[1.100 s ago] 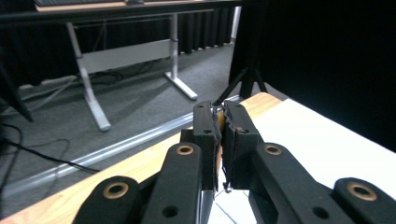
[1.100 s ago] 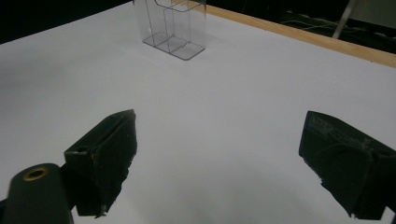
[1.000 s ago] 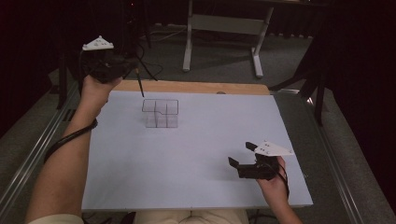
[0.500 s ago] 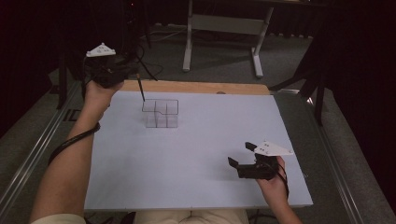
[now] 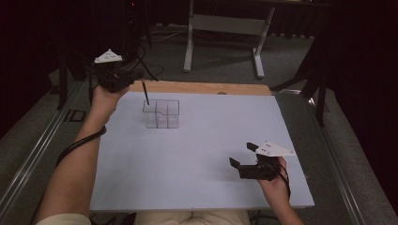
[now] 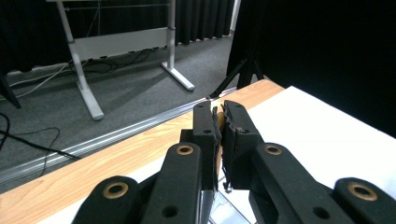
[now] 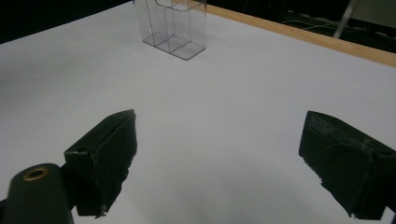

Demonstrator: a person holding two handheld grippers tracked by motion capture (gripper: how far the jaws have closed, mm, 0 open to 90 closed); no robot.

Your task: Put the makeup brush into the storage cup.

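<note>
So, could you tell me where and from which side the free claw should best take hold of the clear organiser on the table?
I would grip a thin outer wall of the clear organiser from above, closing across its top rim. It stands upright with its compartments open upward, so the rim is exposed. The right claw is open and free; the left claw is shut on a thin black stick above it.

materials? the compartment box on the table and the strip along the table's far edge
Clear compartmented box: seemingly glossy transparent plastic or acrylic; the white surface shows through its walls, edges glint. Light brown far-edge strip: looks like wood or wood-look laminate; grain lines visible in the left gripper view.
</note>
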